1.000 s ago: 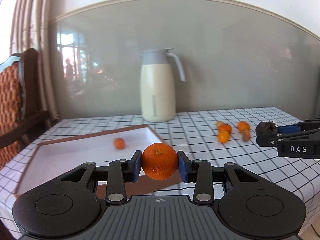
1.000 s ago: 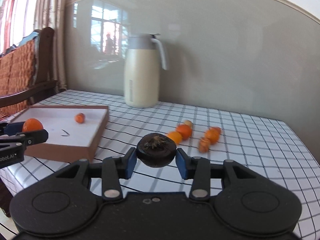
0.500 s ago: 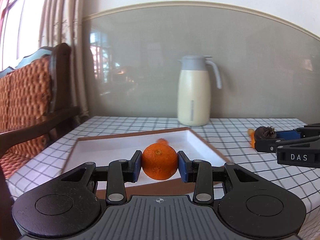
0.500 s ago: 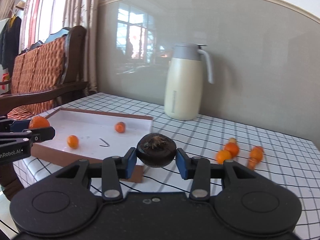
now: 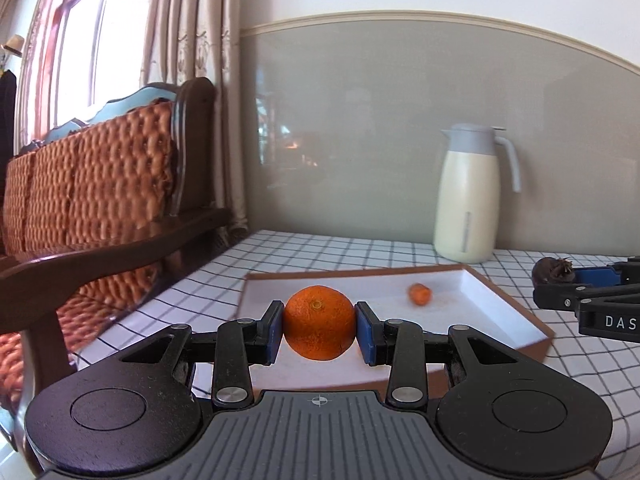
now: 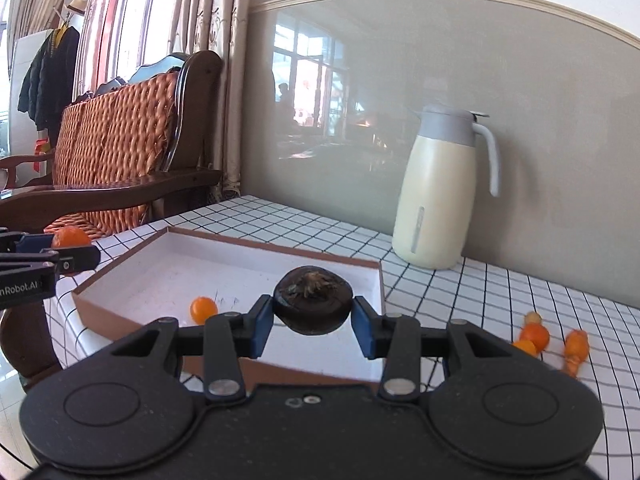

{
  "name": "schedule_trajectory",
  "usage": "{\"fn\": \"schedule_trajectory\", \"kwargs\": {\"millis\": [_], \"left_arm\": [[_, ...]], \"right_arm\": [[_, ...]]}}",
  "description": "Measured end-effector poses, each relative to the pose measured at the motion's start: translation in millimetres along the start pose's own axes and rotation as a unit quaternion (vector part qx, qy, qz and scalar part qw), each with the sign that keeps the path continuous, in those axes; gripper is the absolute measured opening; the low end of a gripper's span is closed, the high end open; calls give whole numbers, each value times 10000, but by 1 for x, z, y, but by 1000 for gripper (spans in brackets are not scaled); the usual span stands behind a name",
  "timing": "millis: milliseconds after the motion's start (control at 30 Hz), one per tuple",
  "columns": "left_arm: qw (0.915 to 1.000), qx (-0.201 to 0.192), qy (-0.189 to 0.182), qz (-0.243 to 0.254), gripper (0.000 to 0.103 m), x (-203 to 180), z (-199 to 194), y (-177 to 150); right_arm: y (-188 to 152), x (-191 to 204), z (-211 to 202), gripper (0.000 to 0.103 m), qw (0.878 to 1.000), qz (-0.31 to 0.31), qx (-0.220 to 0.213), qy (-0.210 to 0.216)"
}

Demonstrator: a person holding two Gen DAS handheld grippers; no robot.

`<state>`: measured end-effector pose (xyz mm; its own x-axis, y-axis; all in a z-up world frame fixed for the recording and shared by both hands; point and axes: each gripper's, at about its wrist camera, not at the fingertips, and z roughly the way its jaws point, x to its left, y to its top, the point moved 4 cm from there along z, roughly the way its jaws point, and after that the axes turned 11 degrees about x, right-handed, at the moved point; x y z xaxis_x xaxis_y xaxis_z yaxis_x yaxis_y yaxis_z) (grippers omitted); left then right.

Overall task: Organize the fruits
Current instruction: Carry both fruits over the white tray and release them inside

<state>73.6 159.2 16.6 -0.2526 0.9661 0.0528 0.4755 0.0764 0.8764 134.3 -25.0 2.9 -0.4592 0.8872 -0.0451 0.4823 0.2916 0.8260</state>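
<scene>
My left gripper is shut on an orange tangerine and holds it above the near left part of a shallow brown box with a white floor. My right gripper is shut on a dark brown round fruit above the box's near right edge. A small orange fruit lies in the box; it also shows in the right wrist view. Several small orange fruits lie on the checked tablecloth to the right of the box.
A cream jug with a grey lid stands at the back by the wall, behind the box. A wooden chair with an orange cushion stands off the table's left side. The table's left edge is close to the box.
Both grippers have swung left with their fruits, from the loose fruits on the cloth to over the box. The jug now sits further right in both views.
</scene>
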Motion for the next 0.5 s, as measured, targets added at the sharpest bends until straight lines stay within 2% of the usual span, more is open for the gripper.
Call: {"fn": "schedule_trajectory", "kwargs": {"millis": [300, 500], "left_arm": [[9997, 4, 137, -194, 38, 22, 25, 12], [9994, 61, 206, -281, 38, 32, 55, 25]], "right_arm": [[11, 1, 25, 34, 10000, 17, 11, -13], [25, -7, 52, 34, 10000, 39, 59, -61]]}}
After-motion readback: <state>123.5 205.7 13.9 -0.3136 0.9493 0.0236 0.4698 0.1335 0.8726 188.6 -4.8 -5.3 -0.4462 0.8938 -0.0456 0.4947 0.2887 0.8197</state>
